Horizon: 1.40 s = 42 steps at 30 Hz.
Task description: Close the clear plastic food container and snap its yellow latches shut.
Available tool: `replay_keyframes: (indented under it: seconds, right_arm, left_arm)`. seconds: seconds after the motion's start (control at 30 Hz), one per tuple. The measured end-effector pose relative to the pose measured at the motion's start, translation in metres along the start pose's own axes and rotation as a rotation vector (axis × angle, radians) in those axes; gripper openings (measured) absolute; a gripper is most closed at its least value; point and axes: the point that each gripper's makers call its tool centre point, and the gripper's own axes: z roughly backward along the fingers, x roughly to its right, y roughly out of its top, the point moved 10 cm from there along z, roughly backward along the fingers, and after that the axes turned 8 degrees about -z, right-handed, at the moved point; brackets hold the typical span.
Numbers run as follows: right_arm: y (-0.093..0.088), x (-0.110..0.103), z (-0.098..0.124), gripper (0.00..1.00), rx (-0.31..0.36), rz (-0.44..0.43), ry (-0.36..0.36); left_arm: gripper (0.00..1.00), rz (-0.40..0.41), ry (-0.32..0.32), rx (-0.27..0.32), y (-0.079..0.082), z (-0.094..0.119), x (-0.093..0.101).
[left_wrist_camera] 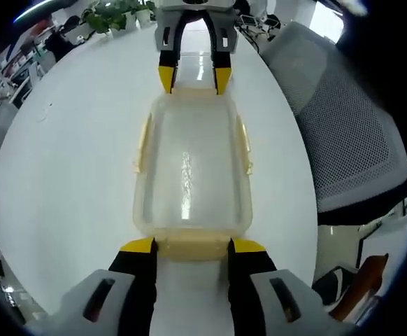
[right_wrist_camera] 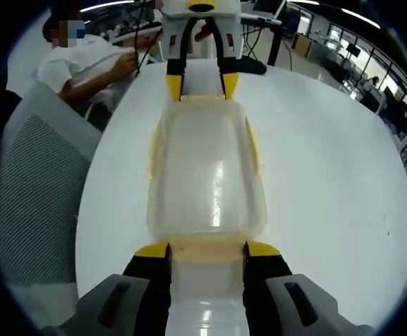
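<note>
The clear plastic food container point(left_wrist_camera: 191, 164) lies flat on the white worktop point(left_wrist_camera: 70, 175), lid on, stretched lengthwise between my two tools. In the left gripper view my left tool point(left_wrist_camera: 191, 246) sits at the near short end, its yellow-tipped jaws spread to either side of the yellow end latch point(left_wrist_camera: 191, 248); the tips look to touch the container's corners, but I cannot tell whether they press on it. At the far short end my right tool point(left_wrist_camera: 193, 77) faces me, its jaws also spread, the tips resting at the edge of the lid.

In the right gripper view the same layout is mirrored: my right tool point(right_wrist_camera: 206, 250) straddles the near end latch point(right_wrist_camera: 207, 252) with jaws apart, and my left tool point(right_wrist_camera: 202, 85) stands at the far end. Yellow side latches point(right_wrist_camera: 254, 147) run along both long sides, lying close against the container walls.

A grey mesh chair point(left_wrist_camera: 343, 140) stands just beside the worktop. A person point(right_wrist_camera: 84, 59) in a white top sits beyond the far edge.
</note>
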Motion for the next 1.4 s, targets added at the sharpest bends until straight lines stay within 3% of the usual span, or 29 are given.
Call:
replay_keyframes:
  seconds: [0.8,1.4]
  right_arm:
    - [0.007,0.001,0.026,0.38,0.011,0.018,0.0]
    - [0.009,0.0,0.05,0.38,0.023,0.021,0.008]
  left_arm:
    - [0.38,0.006,0.007,0.004,0.011,0.016,-0.001]
    - [0.38,0.011,-0.018,0.0,0.029,0.038,-0.004]
